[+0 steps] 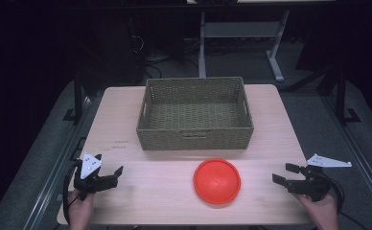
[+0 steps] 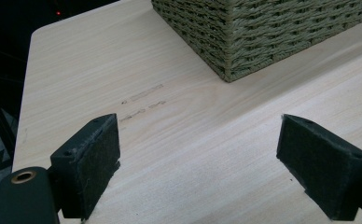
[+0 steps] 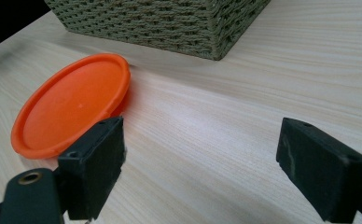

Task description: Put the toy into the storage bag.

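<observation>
An orange round plate (image 1: 217,180) lies flat on the wooden table (image 1: 141,191), just in front of a woven olive basket (image 1: 195,114) with nothing in it. My left gripper (image 1: 115,173) rests near the table's front left corner, jaws open, nothing between them. My right gripper (image 1: 285,173) sits at the front right, open and bare, to the right of the plate. In the right gripper view the orange plate (image 3: 72,105) lies ahead to the left of the open right gripper (image 3: 200,154), with the basket (image 3: 170,23) beyond. In the left gripper view the open left gripper (image 2: 207,154) faces bare wood and the basket (image 2: 263,32) corner.
The table's edges fall off to dark floor on both sides. Behind the table stands a white metal frame (image 1: 270,48). A strip of bare wood runs between the basket and the front edge on either side of the plate.
</observation>
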`<state>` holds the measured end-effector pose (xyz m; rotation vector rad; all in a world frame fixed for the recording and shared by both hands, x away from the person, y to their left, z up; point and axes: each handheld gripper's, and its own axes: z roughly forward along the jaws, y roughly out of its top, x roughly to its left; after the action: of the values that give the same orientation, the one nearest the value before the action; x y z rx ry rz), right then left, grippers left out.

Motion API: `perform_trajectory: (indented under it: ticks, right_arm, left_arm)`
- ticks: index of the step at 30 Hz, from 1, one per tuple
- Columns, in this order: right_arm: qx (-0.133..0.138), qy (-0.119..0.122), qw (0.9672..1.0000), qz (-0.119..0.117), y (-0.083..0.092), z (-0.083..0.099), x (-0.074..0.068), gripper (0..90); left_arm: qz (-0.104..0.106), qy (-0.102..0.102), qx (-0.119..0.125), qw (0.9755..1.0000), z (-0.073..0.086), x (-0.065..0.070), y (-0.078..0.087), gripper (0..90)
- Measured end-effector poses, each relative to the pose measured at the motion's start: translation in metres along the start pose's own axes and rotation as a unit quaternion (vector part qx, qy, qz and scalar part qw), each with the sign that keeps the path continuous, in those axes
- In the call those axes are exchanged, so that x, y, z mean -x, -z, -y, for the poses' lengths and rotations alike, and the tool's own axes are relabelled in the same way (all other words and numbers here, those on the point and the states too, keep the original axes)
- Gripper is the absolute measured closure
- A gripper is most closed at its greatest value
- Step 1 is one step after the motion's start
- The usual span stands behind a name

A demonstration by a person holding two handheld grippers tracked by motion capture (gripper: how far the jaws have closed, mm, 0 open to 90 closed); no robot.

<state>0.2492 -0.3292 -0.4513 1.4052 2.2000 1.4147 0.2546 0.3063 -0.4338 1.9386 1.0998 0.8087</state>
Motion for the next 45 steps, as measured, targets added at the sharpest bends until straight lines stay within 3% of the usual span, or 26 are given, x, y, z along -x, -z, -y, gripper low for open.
perform_trajectory:
  ticks: [11,23,45]
  right_arm:
    - [0.002,-0.004,0.9999,-0.013,-0.001,-0.003,-0.007,14.6]
    - [-0.016,0.022,0.9993,-0.026,-0.014,-0.011,-0.025,14.2]
    - [-0.033,0.053,0.997,-0.046,-0.031,-0.019,-0.042,14.2]
  left_arm:
    - [-0.002,-0.002,-0.002,1.0,0.001,0.0,0.001,12.8]
    - [0.0,-0.012,-0.007,0.9999,0.0,0.001,-0.001,12.8]
    - [0.0,-0.012,-0.007,0.9999,0.0,0.002,-0.002,12.8]
